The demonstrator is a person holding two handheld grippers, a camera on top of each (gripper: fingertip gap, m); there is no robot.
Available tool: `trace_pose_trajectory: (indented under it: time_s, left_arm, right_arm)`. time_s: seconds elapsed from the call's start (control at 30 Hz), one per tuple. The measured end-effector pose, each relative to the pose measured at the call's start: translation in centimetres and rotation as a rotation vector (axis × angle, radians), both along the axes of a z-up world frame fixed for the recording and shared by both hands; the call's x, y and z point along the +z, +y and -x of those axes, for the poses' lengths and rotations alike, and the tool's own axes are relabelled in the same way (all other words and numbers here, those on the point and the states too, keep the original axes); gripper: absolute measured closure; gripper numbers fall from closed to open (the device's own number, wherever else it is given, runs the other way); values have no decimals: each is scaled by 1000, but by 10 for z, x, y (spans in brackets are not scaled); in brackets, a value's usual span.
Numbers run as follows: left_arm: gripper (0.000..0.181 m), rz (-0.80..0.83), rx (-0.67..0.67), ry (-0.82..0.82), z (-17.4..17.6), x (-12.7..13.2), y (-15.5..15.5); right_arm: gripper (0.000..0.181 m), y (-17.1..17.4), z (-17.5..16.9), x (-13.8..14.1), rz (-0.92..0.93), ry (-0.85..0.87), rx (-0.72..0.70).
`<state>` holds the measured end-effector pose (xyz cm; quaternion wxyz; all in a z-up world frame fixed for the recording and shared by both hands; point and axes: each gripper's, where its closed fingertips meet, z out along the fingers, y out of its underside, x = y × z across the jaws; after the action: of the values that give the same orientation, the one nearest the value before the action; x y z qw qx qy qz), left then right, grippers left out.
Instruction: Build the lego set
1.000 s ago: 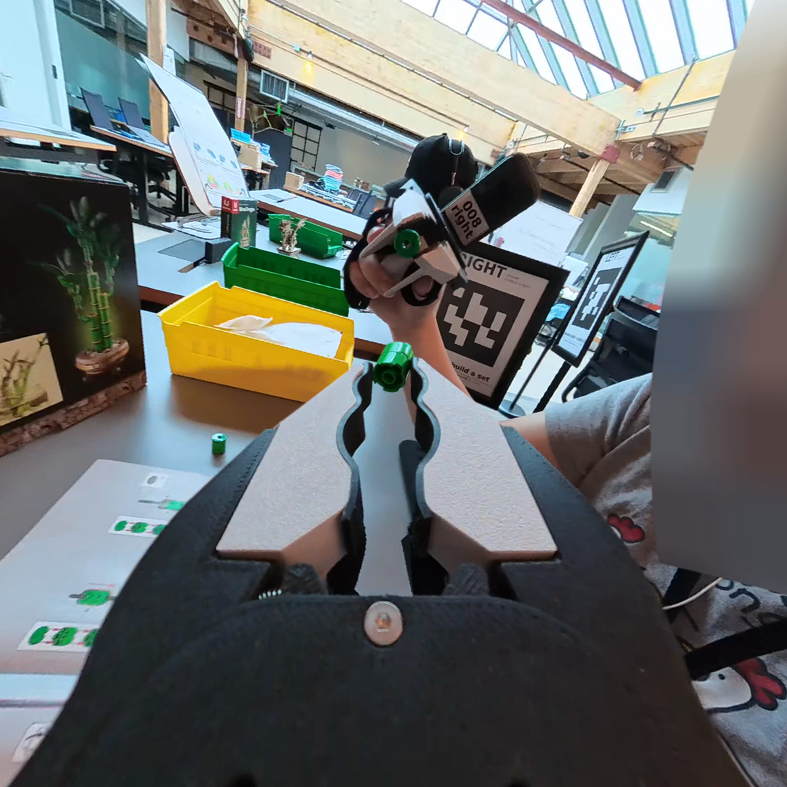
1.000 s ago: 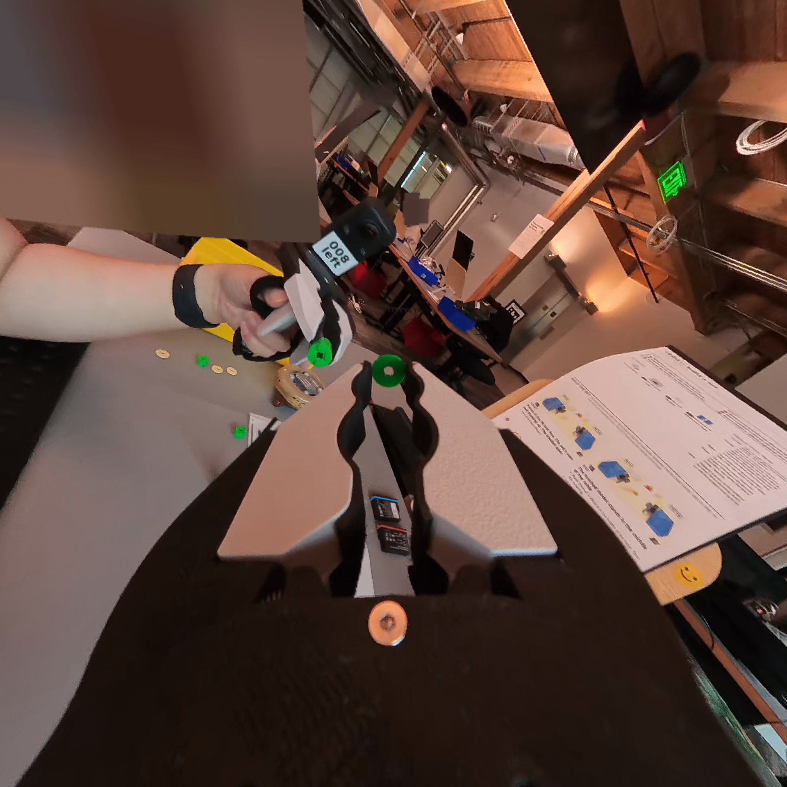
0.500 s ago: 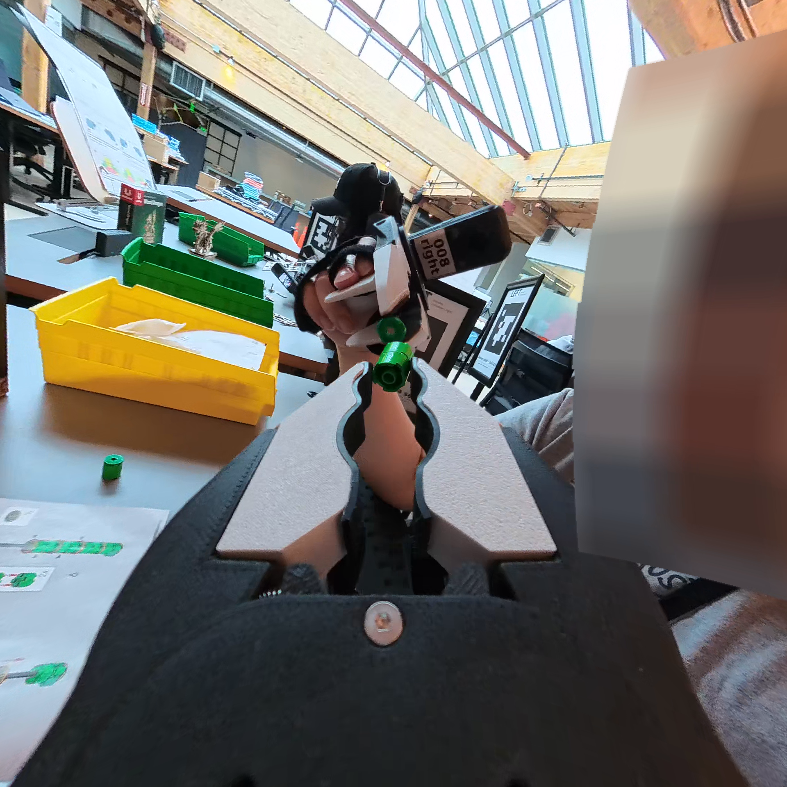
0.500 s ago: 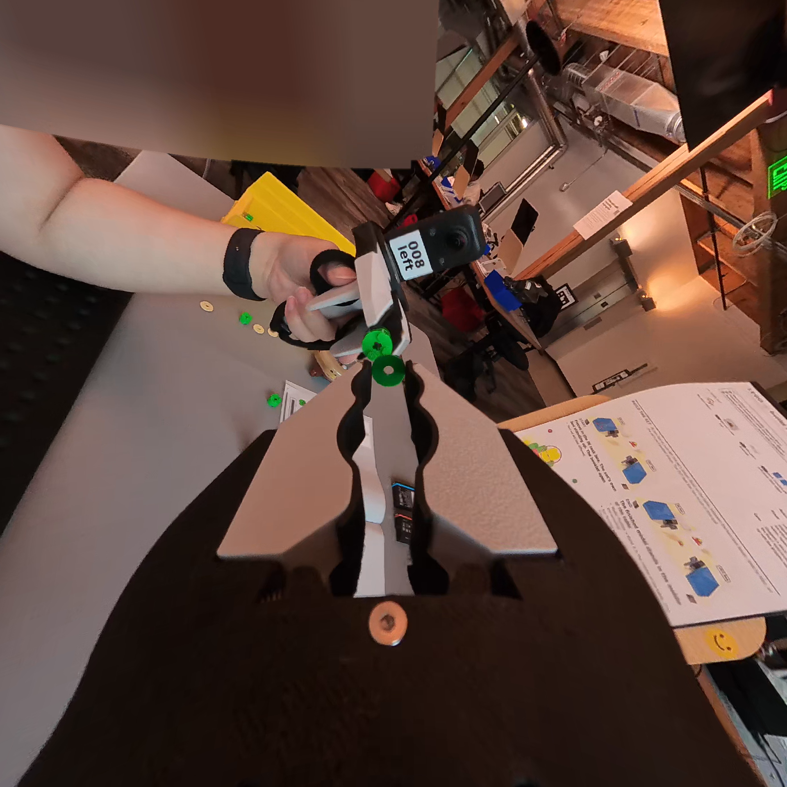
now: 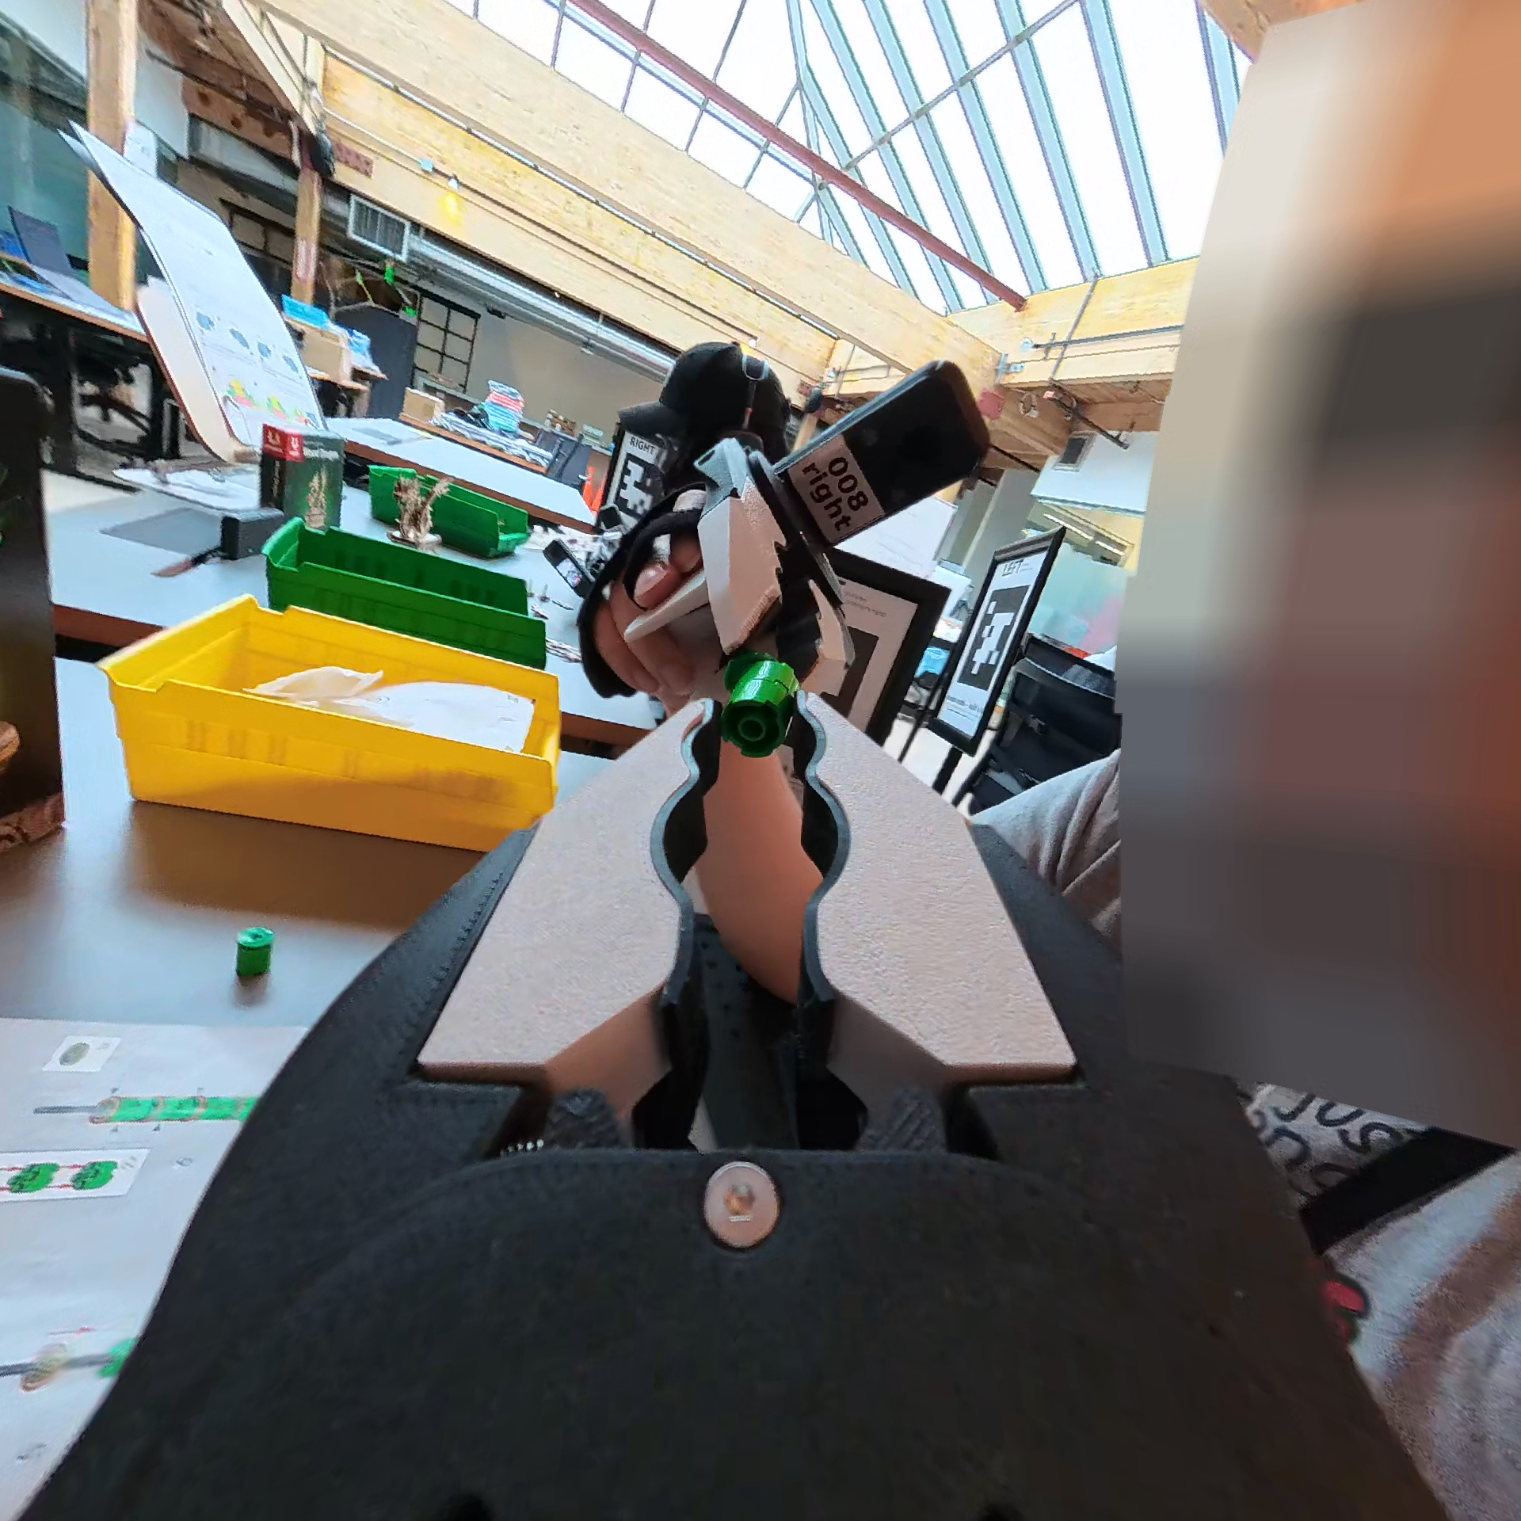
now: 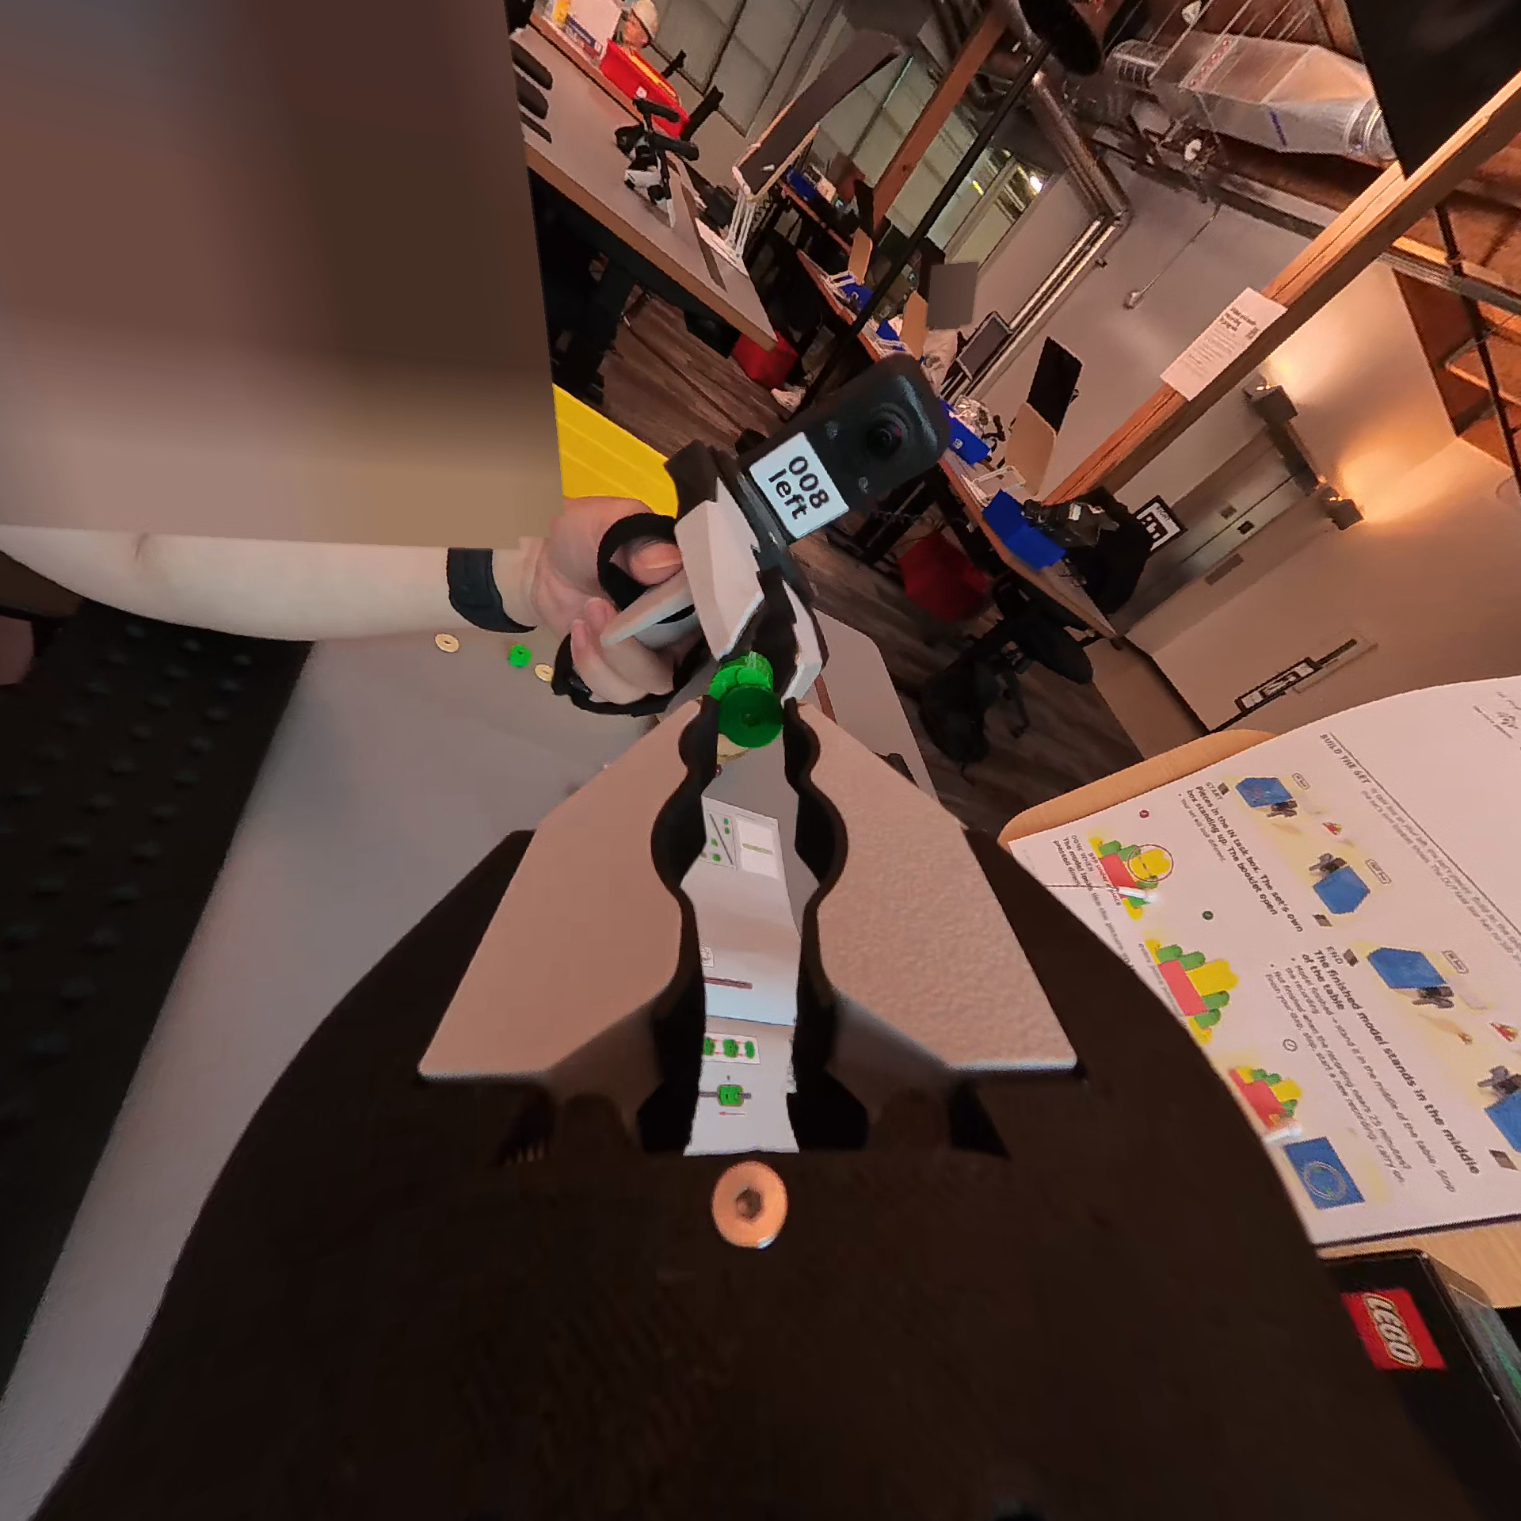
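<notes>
My left gripper is shut on a green round brick, held up in the air in front of a person. My right gripper is shut on a green round plate. The two grippers face each other tip to tip, and the plate is pressed against the end of the brick. The right gripper shows beyond the brick in the left wrist view, held by a hand. The left gripper shows the same way in the right wrist view. Whether the two pieces are fully seated I cannot tell.
On the dark table are a yellow bin, green bins, a loose green round brick and a printed instruction sheet. An instruction board and a set box are at the right. Small loose pieces lie near the person's wrist. Only a small space, under 4 cm, lies between the two pairs of fingers.
The two grippers have moved toward each other. The green plate and the green brick, apart a second ago, now touch. Both stay shut on their pieces.
</notes>
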<state>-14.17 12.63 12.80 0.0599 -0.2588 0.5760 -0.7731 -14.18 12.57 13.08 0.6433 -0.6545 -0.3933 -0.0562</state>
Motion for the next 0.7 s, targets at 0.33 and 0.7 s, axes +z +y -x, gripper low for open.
trace_pose_trajectory:
  time_s: [0.33,0.7]
  left_arm:
    - [167,-44,85,-87,-2,6,1]
    - [168,-120,196,-148,-6,8,6]
  right_arm:
    - [168,0,-1,6,26,101,13]
    - [167,5,-6,7,94,274,57]
